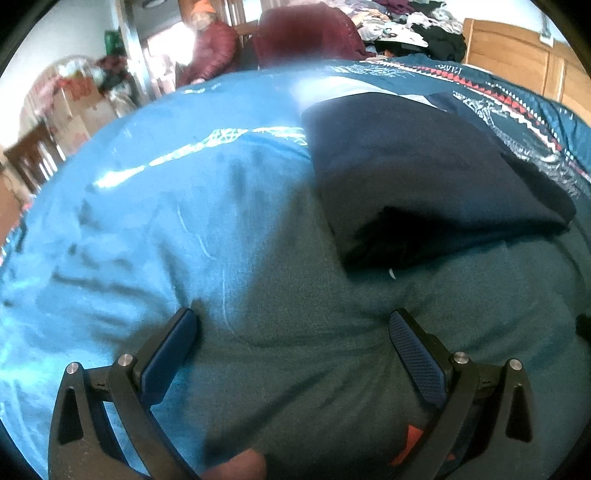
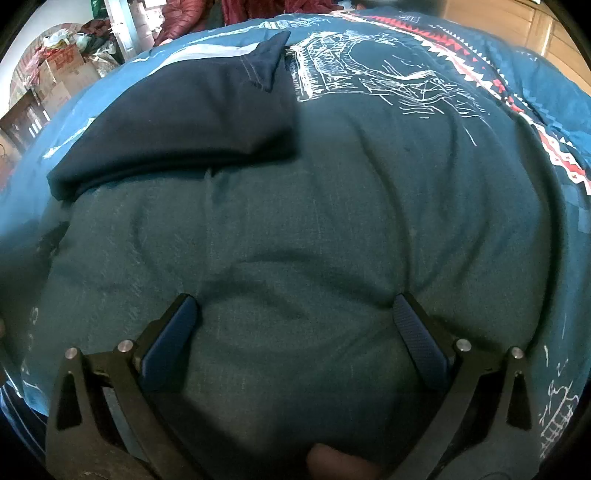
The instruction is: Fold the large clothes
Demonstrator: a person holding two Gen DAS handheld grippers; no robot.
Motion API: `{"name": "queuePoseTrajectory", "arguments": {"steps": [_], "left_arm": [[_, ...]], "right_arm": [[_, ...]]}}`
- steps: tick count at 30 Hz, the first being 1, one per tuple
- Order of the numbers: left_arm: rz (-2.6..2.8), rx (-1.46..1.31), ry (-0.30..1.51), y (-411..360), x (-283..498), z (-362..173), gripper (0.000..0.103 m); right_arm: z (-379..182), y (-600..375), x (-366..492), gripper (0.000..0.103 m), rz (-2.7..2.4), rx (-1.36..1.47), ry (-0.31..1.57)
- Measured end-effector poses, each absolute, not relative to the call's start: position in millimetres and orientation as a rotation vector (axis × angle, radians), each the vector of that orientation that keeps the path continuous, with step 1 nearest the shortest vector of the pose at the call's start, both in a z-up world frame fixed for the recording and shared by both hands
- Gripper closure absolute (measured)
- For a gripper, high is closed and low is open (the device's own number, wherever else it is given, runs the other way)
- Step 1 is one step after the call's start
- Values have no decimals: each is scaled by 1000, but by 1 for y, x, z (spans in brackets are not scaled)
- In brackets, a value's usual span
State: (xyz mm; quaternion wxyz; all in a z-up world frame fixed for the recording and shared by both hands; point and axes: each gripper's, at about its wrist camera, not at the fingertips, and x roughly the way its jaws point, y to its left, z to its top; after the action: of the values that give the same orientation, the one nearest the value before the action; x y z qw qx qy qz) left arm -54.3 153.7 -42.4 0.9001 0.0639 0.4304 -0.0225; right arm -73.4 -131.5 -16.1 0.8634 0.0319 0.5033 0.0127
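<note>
1. A dark navy garment (image 1: 424, 177) lies on a bed, already folded into a compact, roughly rectangular bundle. Its near edge shows stacked layers with a shadowed gap between them.
2. In the right wrist view, the same navy garment (image 2: 184, 122) sits toward the far left, with one stitched corner poking up at its top.
3. It rests on a teal bedspread (image 2: 314, 240) printed with white line drawings and a red and white zigzag border.
4. The left gripper (image 1: 293, 325) hangs over bare bedspread, its jaws spread wide and holding nothing.
5. The right gripper (image 2: 295, 310) is likewise spread wide and empty, well short of the garment.
6. Judging by the tidy bundle, folding looks finished or nearly so; perhaps only a final fold or smoothing remains.
7. Beyond the bed, a heap of unfolded clothes (image 1: 413, 22) suggests more work waiting.
</note>
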Motion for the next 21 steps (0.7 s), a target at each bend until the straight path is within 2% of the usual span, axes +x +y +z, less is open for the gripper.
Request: {"name": "queuePoseTrajectory", "arguments": {"steps": [21], "left_arm": [[-51,126,890,153,-56,-43,0]], "right_arm": [[-17,-133,-73,0,29,63,1057]]}}
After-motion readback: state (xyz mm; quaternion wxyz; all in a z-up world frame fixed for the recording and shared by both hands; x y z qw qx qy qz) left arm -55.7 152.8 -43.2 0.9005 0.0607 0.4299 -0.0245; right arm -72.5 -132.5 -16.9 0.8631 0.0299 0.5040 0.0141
